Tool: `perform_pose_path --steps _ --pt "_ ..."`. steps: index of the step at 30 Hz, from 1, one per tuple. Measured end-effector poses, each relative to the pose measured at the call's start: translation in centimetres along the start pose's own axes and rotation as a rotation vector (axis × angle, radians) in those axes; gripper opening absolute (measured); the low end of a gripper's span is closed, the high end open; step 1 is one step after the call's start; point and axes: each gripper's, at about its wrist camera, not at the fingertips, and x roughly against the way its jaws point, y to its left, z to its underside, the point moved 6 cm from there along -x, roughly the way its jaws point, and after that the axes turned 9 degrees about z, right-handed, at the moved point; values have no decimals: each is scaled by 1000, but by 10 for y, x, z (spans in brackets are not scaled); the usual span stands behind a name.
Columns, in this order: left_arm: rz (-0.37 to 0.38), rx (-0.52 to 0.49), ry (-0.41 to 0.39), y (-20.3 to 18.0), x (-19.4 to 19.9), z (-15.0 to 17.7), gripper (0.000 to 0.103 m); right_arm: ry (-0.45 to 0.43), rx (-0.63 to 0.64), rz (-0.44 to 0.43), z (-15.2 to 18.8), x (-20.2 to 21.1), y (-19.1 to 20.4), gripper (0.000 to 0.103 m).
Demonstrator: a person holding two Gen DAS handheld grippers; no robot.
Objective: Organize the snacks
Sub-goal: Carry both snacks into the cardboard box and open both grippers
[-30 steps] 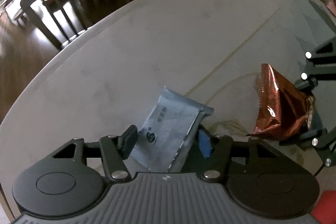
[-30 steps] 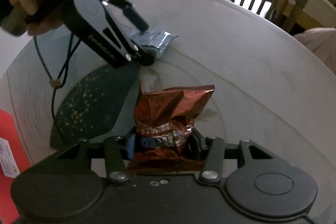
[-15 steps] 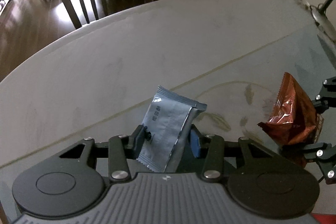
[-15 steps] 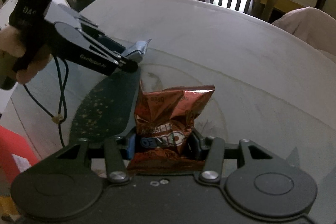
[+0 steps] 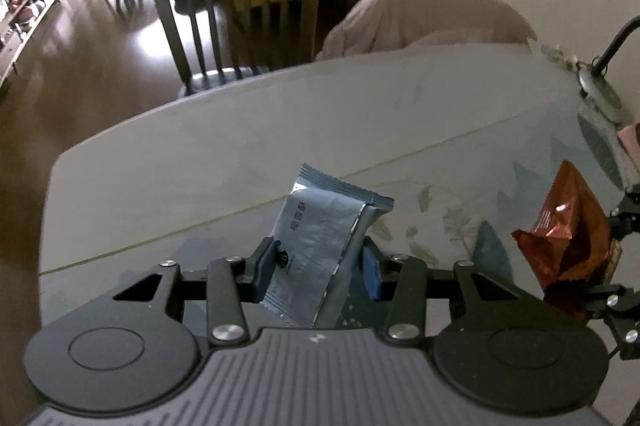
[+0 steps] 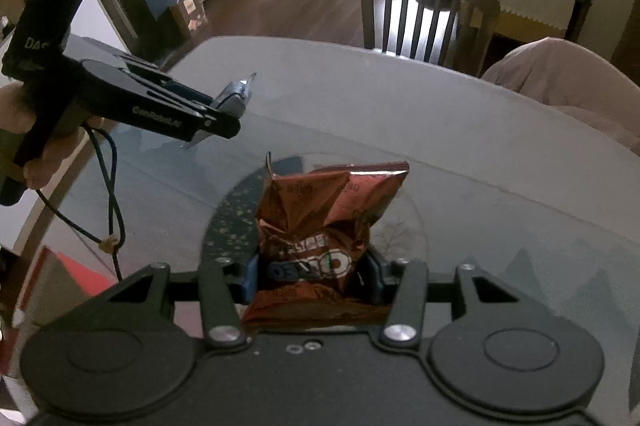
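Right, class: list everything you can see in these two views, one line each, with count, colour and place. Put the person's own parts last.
Silver-blue snack packet: one, held above the table in the left hand-held gripper.
Copper-red snack bag: one, crumpled, held in the right hand-held gripper.
Table: one, pale grey, round, under both snacks.
Dark speckled mat: one, dark green, on the table below the red bag.
Wooden chair: one, dark brown, beyond the table's far edge.
Pink cloth: one, draped past the table, beside the chair.
Red box: one, at the table's left edge.
Left hand-held gripper: one, black, blue pads, closed on the silver packet.
Right hand-held gripper: one, black, closed on the red bag.
Hand: one, gripping the left handle.
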Motion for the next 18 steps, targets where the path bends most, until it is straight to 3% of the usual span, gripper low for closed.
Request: perform_pose_path --steps 8,18 --pt "-32 28 -26 -16 66 21 44 -31 -52 8 12 61 19 49" --pt "-46 95 19 -31 123 92 44 -26 -83 4 51 99 63 49"
